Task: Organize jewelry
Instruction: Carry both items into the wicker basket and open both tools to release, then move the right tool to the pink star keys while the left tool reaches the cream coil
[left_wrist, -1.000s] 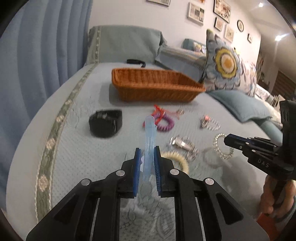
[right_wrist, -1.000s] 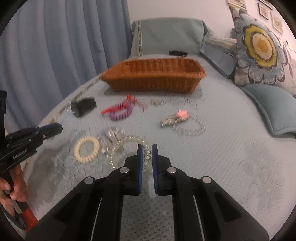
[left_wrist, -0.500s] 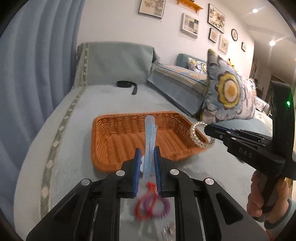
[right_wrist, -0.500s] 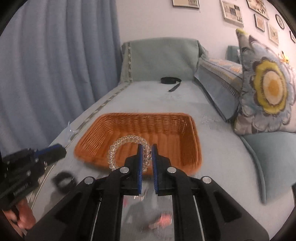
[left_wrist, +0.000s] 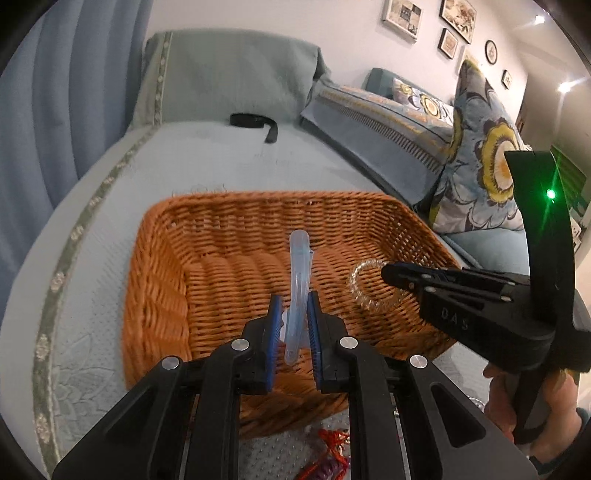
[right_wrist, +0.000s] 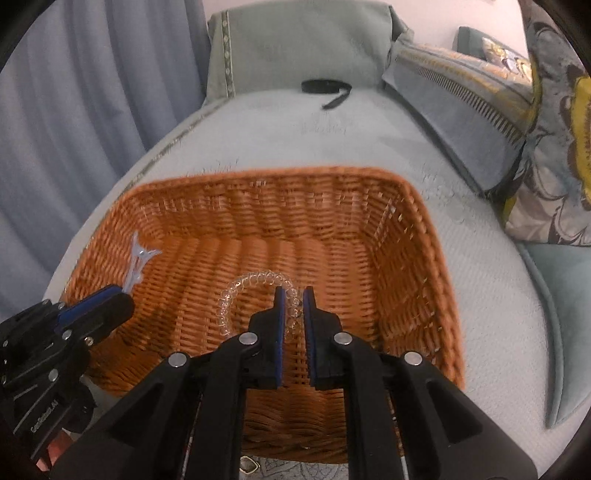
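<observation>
An orange wicker basket (left_wrist: 159, 288) sits on the blue-green bedspread; it also shows in the right wrist view (right_wrist: 417, 266). My left gripper (left_wrist: 294, 302) is shut on a translucent blue hair clip (left_wrist: 298, 258) and holds it upright over the basket's near half. The clip also shows in the right wrist view (right_wrist: 137, 258), with the left gripper (right_wrist: 110, 299). My right gripper (right_wrist: 293, 299) is shut on a clear beaded bracelet (right_wrist: 236, 291) and holds it over the basket's middle. In the left wrist view the bracelet (left_wrist: 360, 291) hangs from the right gripper (left_wrist: 391, 275).
A red and purple bracelet bundle (left_wrist: 332, 454) lies on the bedspread just in front of the basket. A black strap (left_wrist: 255, 123) lies far behind it. Patterned pillows (left_wrist: 487, 173) line the right side. A blue curtain (right_wrist: 74, 110) hangs on the left.
Both grippers have moved forward from the jewelry spread on the bed to above the basket, still holding the hair clip and the bracelet. The basket now fills both views.
</observation>
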